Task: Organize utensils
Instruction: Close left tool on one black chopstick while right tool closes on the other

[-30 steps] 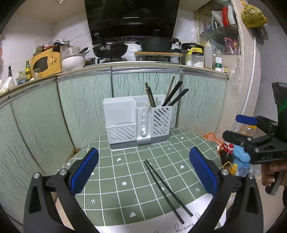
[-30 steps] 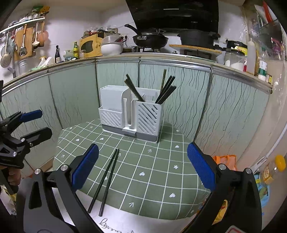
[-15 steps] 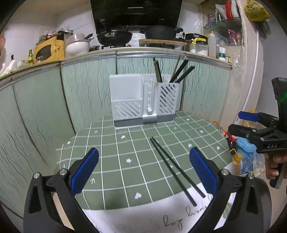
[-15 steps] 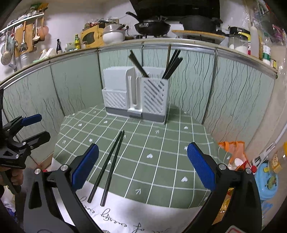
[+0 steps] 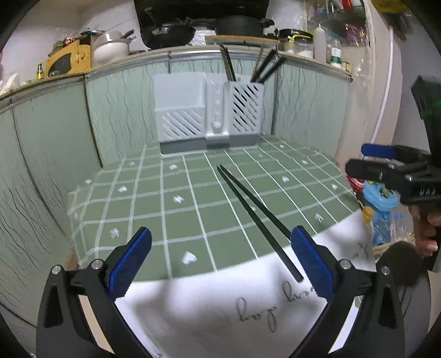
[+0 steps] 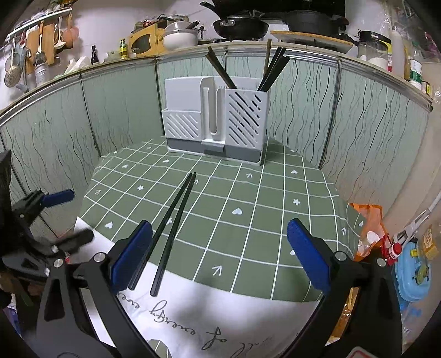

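A pair of black chopsticks (image 5: 249, 205) lies side by side on the green checked tablecloth (image 5: 176, 220); it also shows in the right wrist view (image 6: 173, 223). A white slotted utensil holder (image 5: 208, 117) stands at the table's back, with several dark chopsticks upright in its right compartment (image 6: 245, 121). My left gripper (image 5: 219, 257) is open and empty, low over the front edge, its right finger beside the chopsticks' near ends. My right gripper (image 6: 219, 253) is open and empty, its left finger next to the chopsticks.
Green wavy panels (image 5: 49, 143) wall the table at the back and sides. A counter above holds pans (image 6: 242, 24), a bowl and jars. An orange bag (image 6: 369, 228) and blue container (image 6: 412, 272) sit off the right edge. White lettered cloth (image 5: 234, 305) hangs at the front.
Both grippers have dropped lower and tilted down toward the table's front edge. The chopsticks now lie close to each gripper's inner finger. Both grippers stay open.
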Tool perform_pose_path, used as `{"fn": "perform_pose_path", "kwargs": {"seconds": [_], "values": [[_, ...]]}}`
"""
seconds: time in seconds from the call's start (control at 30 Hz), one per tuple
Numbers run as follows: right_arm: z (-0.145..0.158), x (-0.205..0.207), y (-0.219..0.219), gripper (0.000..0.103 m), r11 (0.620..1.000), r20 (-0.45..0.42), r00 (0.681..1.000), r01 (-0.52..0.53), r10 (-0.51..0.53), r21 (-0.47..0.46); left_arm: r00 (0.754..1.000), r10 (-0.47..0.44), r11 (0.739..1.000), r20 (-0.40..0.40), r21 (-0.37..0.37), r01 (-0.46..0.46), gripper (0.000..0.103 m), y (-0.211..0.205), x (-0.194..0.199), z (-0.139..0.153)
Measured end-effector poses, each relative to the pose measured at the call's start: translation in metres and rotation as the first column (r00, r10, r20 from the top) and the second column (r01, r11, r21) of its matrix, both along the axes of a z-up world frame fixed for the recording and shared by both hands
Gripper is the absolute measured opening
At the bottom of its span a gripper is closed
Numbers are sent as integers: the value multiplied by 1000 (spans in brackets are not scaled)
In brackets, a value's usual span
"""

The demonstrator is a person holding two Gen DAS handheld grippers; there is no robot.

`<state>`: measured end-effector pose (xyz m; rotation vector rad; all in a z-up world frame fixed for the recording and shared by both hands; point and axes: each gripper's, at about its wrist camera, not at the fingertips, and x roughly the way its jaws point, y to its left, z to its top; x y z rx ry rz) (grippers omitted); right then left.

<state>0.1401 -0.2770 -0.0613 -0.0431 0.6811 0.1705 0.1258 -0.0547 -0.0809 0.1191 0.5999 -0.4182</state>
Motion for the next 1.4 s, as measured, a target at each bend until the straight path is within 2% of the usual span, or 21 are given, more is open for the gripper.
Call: {"fn": "perform_pose_path", "kwargs": {"seconds": [0.2,0.33,0.4,0.53,0.63,0.67,0.73,0.8,0.87,0.93,0.97,1.23,1.4], "values": [[-12,-4,2,94,1000,-16,1000,-6,5,-13,999,-11,1000,-30,11,12,98,-18,-1,-20],[-17,-7,-2,94,999,-36,999,0,1,34,998,-33,999,-58,29,35,97,-32,5,-29],[-18,-9,-4,94,999,-38,999,8,-5,53,997,-39,998,-70,46,43,93,-39,8,-33],[-17,-11,-8,94,998,-36,999,11,-9,63,993,-39,993,-107,109,51,78,-55,14,-46],[-16,-14,-10,94,998,-36,999,13,-10,65,994,-28,995,-102,96,38,70,-55,16,-47],[-15,-15,-10,94,998,-35,999,10,-8,65,995,-17,994,-101,101,27,59,-55,17,-47],[-16,-16,-10,94,998,-40,999,8,-5,60,994,-4,995,-112,96,15,45,-53,19,-47],[-18,-16,-10,94,998,-44,999,4,-1,64,993,6,996,-120,87,4,37,-51,20,-48],[-20,-16,-9,94,998,-48,999,4,-2,57,993,15,995,-114,98,-4,22,-50,20,-48],[-23,-16,-7,94,998,-55,998,3,0,56,993,29,995,-116,95,-18,11,-45,22,-48],[-25,-15,-6,94,999,-59,998,3,0,53,992,33,995,-118,94,-22,9,-43,25,-49],[-40,-12,11,93,1000,-86,996,-11,14,29,989,46,997,-140,71,-36,6,-27,33,-48],[-51,-9,32,83,999,-108,993,-52,50,-10,988,58,997,-146,59,-50,6,-19,34,-48]]}}
